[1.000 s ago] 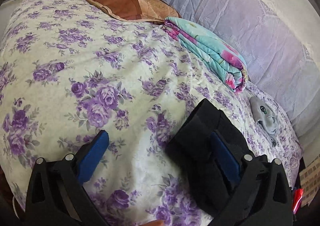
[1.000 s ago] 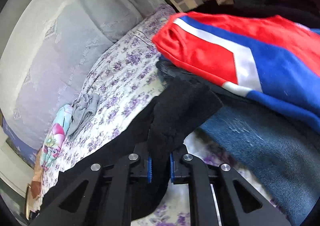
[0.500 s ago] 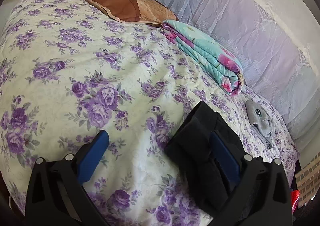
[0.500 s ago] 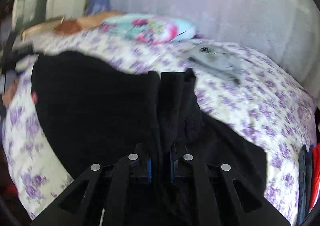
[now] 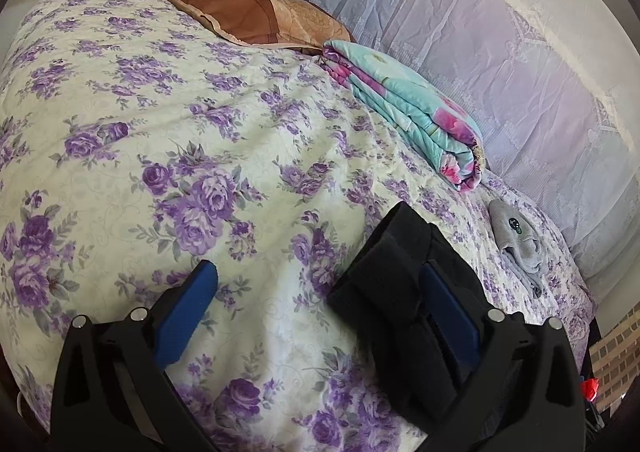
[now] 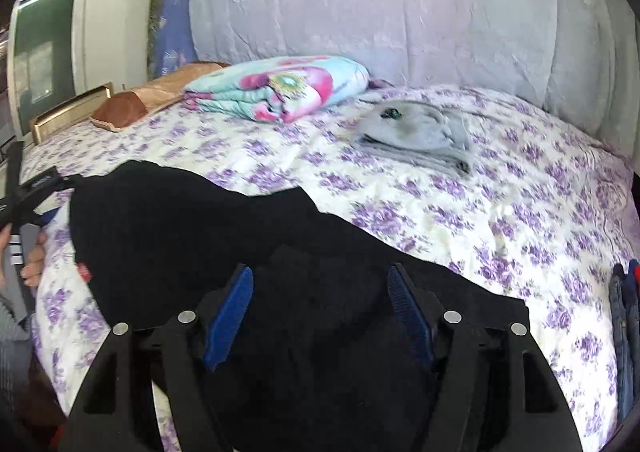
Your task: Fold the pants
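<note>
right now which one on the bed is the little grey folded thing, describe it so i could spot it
Start at the lilac headboard and drop to the flowered bedspread below it. The grey garment lies there, right of the turquoise-and-pink folded quilt. It is the only plain grey item, small, with a dark round emblem on top.

Home bedroom: bed [image 5: 168, 140] with purple-floral cover ahead of tongs, brown pillow [image 5: 256, 18] and folded turquoise quilt [image 5: 412, 112] at far side, padded headboard [image 6: 400, 24], framed window [image 6: 44, 44] far left.

Bed [image 6: 480, 212] w/ pants [image 6: 200, 220], quilt [image 6: 280, 92], prob. hoodie [image 6: 420, 132]
</note>
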Tool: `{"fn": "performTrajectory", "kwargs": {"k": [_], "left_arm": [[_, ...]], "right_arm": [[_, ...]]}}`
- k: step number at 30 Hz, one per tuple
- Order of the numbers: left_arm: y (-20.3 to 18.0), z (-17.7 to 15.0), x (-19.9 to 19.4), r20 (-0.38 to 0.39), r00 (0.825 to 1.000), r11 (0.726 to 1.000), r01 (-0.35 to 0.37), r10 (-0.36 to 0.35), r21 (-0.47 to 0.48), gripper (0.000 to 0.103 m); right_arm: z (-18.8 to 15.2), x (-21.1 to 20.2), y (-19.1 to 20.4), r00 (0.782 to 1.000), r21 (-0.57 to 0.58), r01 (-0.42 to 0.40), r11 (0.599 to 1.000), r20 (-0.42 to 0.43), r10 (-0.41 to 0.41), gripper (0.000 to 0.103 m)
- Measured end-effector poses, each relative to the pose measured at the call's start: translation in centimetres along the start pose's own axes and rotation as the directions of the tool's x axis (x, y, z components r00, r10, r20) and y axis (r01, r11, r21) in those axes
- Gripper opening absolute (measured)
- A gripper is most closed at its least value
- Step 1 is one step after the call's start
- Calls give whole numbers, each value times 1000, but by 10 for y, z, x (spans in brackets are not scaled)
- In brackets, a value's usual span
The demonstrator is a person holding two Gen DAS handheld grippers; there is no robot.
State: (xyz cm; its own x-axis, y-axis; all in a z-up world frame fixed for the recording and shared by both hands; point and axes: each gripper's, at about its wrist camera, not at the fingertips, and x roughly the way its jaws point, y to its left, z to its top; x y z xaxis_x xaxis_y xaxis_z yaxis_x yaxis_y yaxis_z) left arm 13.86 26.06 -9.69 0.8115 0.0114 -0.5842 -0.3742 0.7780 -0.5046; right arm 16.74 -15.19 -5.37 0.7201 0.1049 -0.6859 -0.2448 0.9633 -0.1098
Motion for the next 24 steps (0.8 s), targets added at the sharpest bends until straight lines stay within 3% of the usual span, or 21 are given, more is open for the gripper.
{"fn": "performTrajectory", "kwargs": {"k": [2,4,10,13,18,21,24], "left_arm": [[-1,0,1,-5,1000,1000,-4,4,4,98],[-2,1,3,-16,1000,1000,-8,8,13,98],[-6,3,1,-86,996,999,29,-27,22,98],[-12,4,0,-143,987,997,72,-69,12,98],[-21,6,9,-204,974,995,87,-94,-43,98],[-28,3,10,-231,967,993,99,-110,-60,98],[-35,-2,5,-248,961,990,105,-124,-91,97]], "right_arm": [[-14,32,2,993,-20,-27,999,-118,24,74],[-15,29,-9,992,47,-54,997,-113,59,80],[-26,-4,-38,981,158,-192,969,27,190,83],[-31,-32,-63,983,175,-154,972,125,133,92],[-43,-54,-118,984,270,-56,961,176,8,95],[-58,-53,-155,985,391,-48,919,172,-22,96],[-79,-44,-182,984,517,-119,848,176,31,96]]}}
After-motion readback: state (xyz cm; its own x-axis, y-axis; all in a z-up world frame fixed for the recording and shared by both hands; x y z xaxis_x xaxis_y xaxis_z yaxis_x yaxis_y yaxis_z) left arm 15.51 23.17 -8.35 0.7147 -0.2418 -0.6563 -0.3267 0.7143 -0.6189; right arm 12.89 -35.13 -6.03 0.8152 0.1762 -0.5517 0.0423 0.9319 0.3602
